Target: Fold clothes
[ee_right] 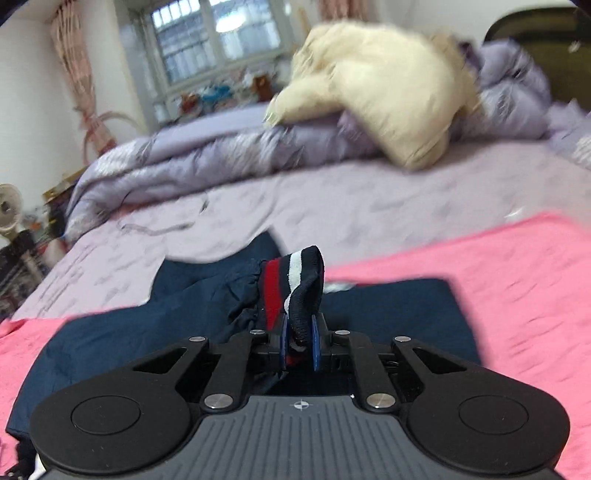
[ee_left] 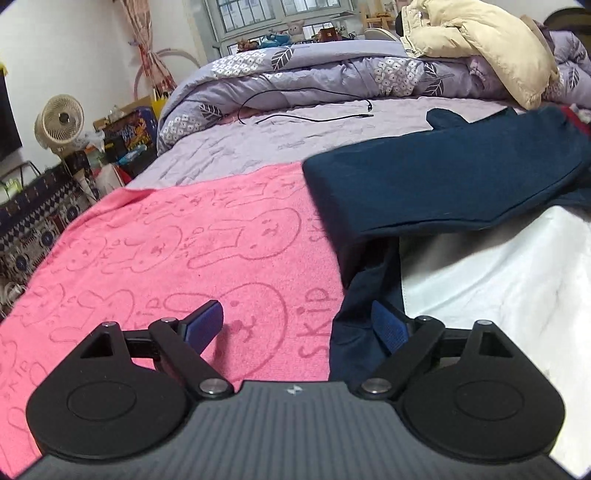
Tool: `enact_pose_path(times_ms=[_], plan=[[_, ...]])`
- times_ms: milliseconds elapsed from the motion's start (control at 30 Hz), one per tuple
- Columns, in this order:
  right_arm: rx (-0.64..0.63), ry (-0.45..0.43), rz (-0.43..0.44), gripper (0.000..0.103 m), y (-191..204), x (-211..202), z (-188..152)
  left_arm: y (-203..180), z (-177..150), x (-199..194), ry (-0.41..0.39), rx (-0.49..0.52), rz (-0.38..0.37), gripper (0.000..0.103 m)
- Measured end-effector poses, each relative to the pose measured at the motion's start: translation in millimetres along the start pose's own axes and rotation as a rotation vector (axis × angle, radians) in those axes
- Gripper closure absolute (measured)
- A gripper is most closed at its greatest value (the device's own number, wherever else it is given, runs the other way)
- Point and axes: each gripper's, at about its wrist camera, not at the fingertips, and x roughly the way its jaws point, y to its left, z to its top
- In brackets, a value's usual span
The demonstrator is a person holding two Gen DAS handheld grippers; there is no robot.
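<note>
Left tongs: spread wide, holding nothing, low over the pink towel. Left blue pad above the towel's rabbit pattern; right pad against a dark fold of the navy garment. Garment draped across the towel's right edge, one folded slab raised just beyond the tongs, a sleeve reaching away toward the back of the bed. White lining or cloth showing beneath it on the right. Farther off, a black cable lying on the lilac bedsheet, then a bunched leaf-print duvet with a cream puffer jacket on top. Beside the bed at left, a small fan among clutter.

Right tongs: closed on the striped cuff, its navy, red and white ribbing pinched between the blue pads and standing up above them. Gathered sleeve fabric trailing from the cuff to the left. Rest of the navy garment spread flat under and around the tongs, on the pink towel. Behind, blurred: lilac bedsheet, duvet, cream jacket, window.
</note>
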Motion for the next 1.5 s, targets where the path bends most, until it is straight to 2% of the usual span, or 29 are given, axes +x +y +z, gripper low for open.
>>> enact_pose_path(times_ms=[100, 233, 333, 367, 400, 433, 500, 600, 667, 800, 1000, 1133, 1300, 1500], plan=[[0.023, -0.002, -0.086, 0.089, -8, -3, -3, -2, 0, -1, -0.004, 0.008, 0.011, 0.012], [-0.051, 0.029, -0.214, 0.086, -7, -3, -28, 0, 0, 0, 0.0, -0.002, 0.013, 0.009], [-0.131, 0.143, -0.251, 0.081, -11, 10, -43, 6, 0, 3, 0.011, -0.034, 0.0, 0.006], [-0.14, 0.153, -0.247, 0.079, -11, 7, -42, 8, 0, 4, 0.015, -0.045, -0.006, 0.006], [-0.137, 0.156, -0.234, 0.07, -11, -1, -40, 9, 0, 4, 0.018, -0.053, -0.01, 0.006], [-0.13, 0.162, -0.217, 0.054, -11, -11, -38, 10, 0, 4, 0.02, -0.061, -0.015, 0.006], [-0.125, 0.157, -0.177, 0.041, -10, -34, -36, 11, 0, 4, 0.027, -0.071, -0.016, 0.006], [-0.192, 0.125, -0.116, 0.041, -8, -83, -45, 8, -2, -13, 0.026, -0.049, 0.009, 0.007], [-0.245, 0.123, -0.079, 0.038, -7, -119, -60, 1, -9, -37, 0.016, -0.008, -0.027, 0.007], [-0.305, 0.176, 0.002, 0.038, -2, -185, -96, -12, -28, -100, -0.018, 0.076, -0.103, 0.007], [-0.371, 0.253, 0.02, 0.033, 9, -258, -158, -12, -55, -176, -0.019, 0.128, -0.19, 0.006], [-0.37, 0.285, 0.038, 0.032, 14, -286, -192, -8, -72, -209, 0.013, 0.082, -0.232, 0.006], [-0.399, 0.286, 0.039, 0.028, 22, -312, -221, -9, -97, -238, 0.029, 0.02, -0.239, 0.006], [-0.447, 0.305, 0.049, 0.027, 35, -329, -249, -23, -120, -251, 0.074, 0.03, -0.239, 0.006]])
